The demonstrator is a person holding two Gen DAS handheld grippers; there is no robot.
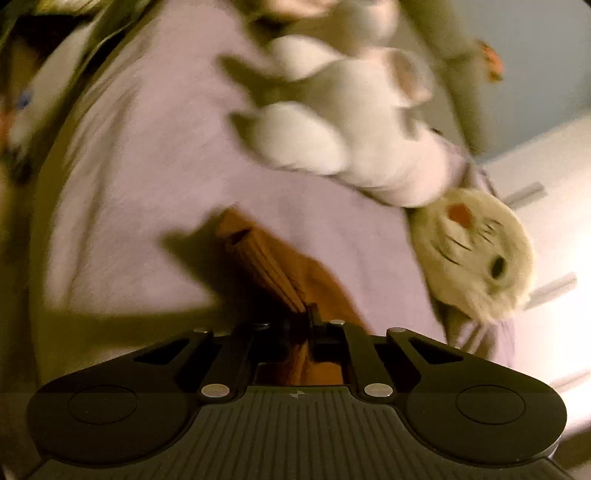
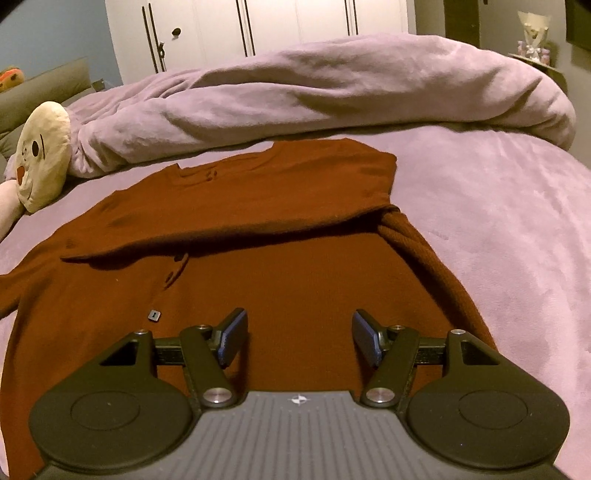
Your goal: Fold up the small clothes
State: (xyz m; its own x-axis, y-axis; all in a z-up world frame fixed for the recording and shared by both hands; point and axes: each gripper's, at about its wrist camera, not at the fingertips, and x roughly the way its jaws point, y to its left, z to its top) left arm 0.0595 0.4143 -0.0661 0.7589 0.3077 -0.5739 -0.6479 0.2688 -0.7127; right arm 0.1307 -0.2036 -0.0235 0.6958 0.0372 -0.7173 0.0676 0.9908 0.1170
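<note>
A lilac fleece blanket (image 2: 498, 206) covers the bed and forms the working surface; a rolled ridge of the same lilac fabric (image 2: 332, 88) crosses the right wrist view from 10 to 2 o'clock. White wardrobe doors (image 2: 258, 26) with dark handles stand behind that ridge at 12 o'clock. The rust-brown buttoned sweater (image 2: 280, 280) lies flat on the blanket at the centre of the right wrist view, its placket running toward 11 o'clock, with one sleeve (image 2: 258, 206) folded across the chest from 3 toward 9 o'clock. A cream round-faced plush toy (image 2: 42, 155) rests on the blanket at 9 o'clock, just beside the end of the ridge; in the blurred left wrist view the same toy (image 1: 476, 251) appears at 3 o'clock, with its pale pink and white body (image 1: 343, 122) extending toward 12 o'clock. The right gripper (image 2: 299, 336) hangs low over the sweater's lower body, its blue-padded fingers (image 2: 232, 334) spread wide with nothing between them. The left gripper (image 1: 304, 315) has its fingers drawn together, pinching a ribbed edge of the sweater (image 1: 266, 258), which rises from the jaws toward 11 o'clock. A small dark square tag (image 2: 154, 315) lies on the sweater at 8 o'clock, near the right gripper's left finger.
</note>
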